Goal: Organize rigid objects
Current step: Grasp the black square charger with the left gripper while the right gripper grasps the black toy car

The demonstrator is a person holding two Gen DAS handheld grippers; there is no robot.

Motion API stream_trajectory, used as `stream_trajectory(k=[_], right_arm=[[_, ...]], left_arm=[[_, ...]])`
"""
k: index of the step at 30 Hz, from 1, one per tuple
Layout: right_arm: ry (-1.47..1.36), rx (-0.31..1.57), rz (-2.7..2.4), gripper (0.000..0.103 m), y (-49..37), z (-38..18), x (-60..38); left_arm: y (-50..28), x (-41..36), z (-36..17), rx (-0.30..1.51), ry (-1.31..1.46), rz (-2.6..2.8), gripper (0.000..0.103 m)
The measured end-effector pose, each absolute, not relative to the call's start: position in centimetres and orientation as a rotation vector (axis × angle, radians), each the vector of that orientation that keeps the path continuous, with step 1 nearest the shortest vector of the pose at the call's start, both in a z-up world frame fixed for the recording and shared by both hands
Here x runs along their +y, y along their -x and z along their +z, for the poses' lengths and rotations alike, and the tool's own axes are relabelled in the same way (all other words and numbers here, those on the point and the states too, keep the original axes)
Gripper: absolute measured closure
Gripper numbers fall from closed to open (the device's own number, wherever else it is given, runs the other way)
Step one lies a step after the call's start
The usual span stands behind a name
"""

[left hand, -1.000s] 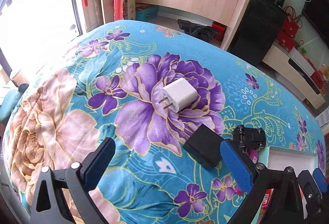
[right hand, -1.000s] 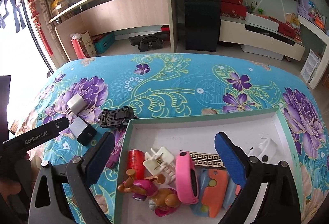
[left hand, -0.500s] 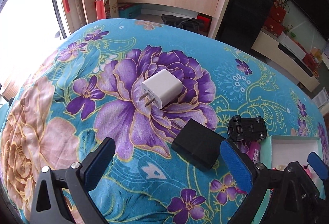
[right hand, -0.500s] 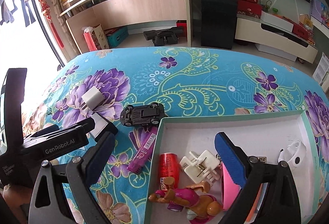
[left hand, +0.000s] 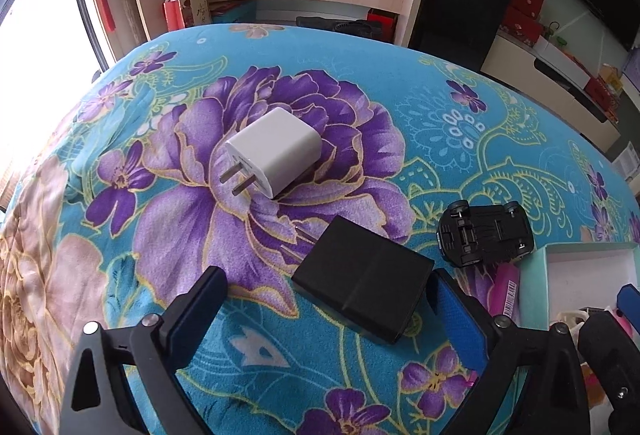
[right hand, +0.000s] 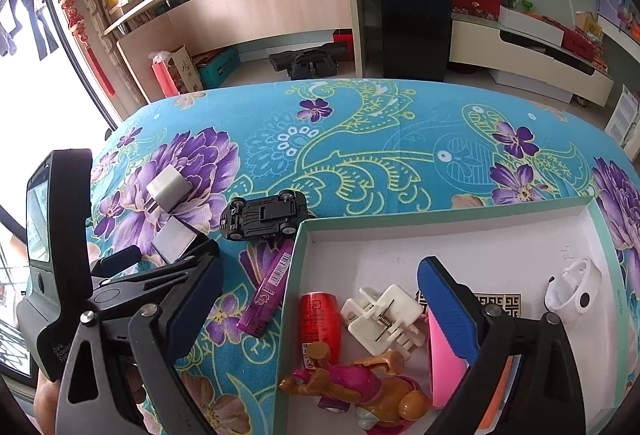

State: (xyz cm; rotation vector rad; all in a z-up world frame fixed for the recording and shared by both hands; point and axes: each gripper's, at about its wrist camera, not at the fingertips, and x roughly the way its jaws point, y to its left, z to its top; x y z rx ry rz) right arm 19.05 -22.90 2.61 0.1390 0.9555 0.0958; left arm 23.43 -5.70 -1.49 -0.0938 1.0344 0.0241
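My left gripper [left hand: 326, 309] is open, low over the floral cloth, with a black charger [left hand: 362, 285] lying just ahead between its fingers, untouched. A white charger [left hand: 274, 151] lies farther ahead with its prongs toward me. An upside-down black toy car [left hand: 486, 233] and a purple tube [left hand: 508, 289] lie to the right, beside the white box [left hand: 588, 261]. My right gripper [right hand: 320, 295] is open and empty above the box's [right hand: 460, 235] near left part. The left gripper [right hand: 160, 267] shows there, over the black charger [right hand: 174, 241].
In the box lie a red tube [right hand: 320, 321], a white clip [right hand: 384, 317], a pink band [right hand: 442, 363], a dog figure [right hand: 360, 391] and a white ring-shaped thing [right hand: 572, 287]. The toy car [right hand: 264, 215] and purple tube [right hand: 266, 289] lie by the box's left wall.
My left gripper has moved forward and down toward the black charger, which now lies between its fingers. My right gripper has shifted left over the box. Nothing was gripped.
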Motion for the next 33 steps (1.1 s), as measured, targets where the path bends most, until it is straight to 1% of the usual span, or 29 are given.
stream_trajectory(k=[1, 3, 5, 6, 8, 21, 29, 33], right_arm=[[-0.141, 0.956, 0.094, 0.005, -19.0, 2.6, -23.0], [-0.146, 0.958, 0.091, 0.005, -19.0, 2.5, -23.1], [-0.151, 0.959, 0.088, 0.005, -19.1, 2.5, -23.2], [-0.153, 0.959, 0.087, 0.005, -19.1, 2.5, -23.2], [-0.155, 0.960, 0.084, 0.005, -19.1, 2.5, -23.3], [-0.148, 0.952, 0.099, 0.005, -19.2, 2.3, -22.8], [-0.069, 0.946, 0.146, 0.005, -20.3, 2.7, -20.5], [-0.013, 0.990, 0.170, 0.005, -22.0, 2.1, -19.0]], left_arm=[[-23.4, -5.7, -1.3, 1.025, 0.095, 0.019, 0.012], [-23.2, -5.8, -1.0, 1.018, 0.092, 0.008, 0.016], [-23.0, -6.2, -0.8, 1.018, 0.074, -0.012, 0.026], [-23.0, -6.4, -0.7, 1.016, 0.069, -0.026, 0.029], [-22.9, -6.7, -0.6, 1.018, 0.070, -0.049, 0.040], [-22.4, -4.7, -0.3, 1.039, 0.085, 0.033, 0.040], [-22.3, -2.6, -0.2, 1.034, 0.110, 0.087, 0.040], [-22.1, -1.1, -0.1, 1.030, 0.141, 0.117, 0.040]])
